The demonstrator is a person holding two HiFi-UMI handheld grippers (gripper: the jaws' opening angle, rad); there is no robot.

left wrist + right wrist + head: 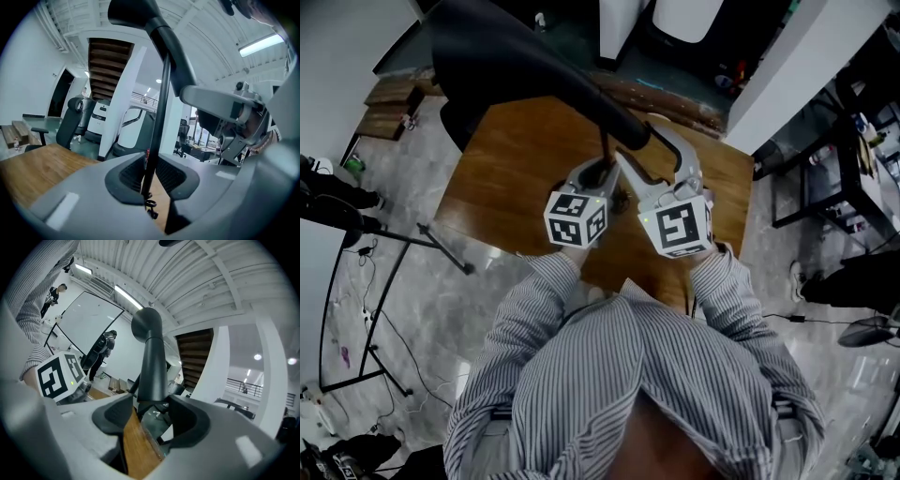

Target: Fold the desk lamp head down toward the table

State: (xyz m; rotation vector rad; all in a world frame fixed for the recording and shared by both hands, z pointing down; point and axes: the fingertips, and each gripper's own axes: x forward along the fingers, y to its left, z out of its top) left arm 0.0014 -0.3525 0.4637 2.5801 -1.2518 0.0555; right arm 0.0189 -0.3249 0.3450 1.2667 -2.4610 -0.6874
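A black desk lamp stands on the wooden table (516, 178). Its head (487, 47) reaches up and left, and its thick arm (581, 94) slants down to a thin upright rod (605, 152). My left gripper (600, 176) is shut on that rod (157, 126), with a pad against each side (150, 176). My right gripper (639, 141) is open. Its jaws stand wide on either side of the thick arm (152, 366), and the arm runs up between the fingertips (150, 416). In the right gripper view the left gripper's marker cube (58, 376) shows at the left.
The table's edges lie close around the lamp, with grey floor beyond. A tripod stand (394, 262) and cables are on the floor at the left, and wooden steps (389, 108) at the back left. Black shelving (834, 169) stands at the right. A person (105, 345) stands far behind.
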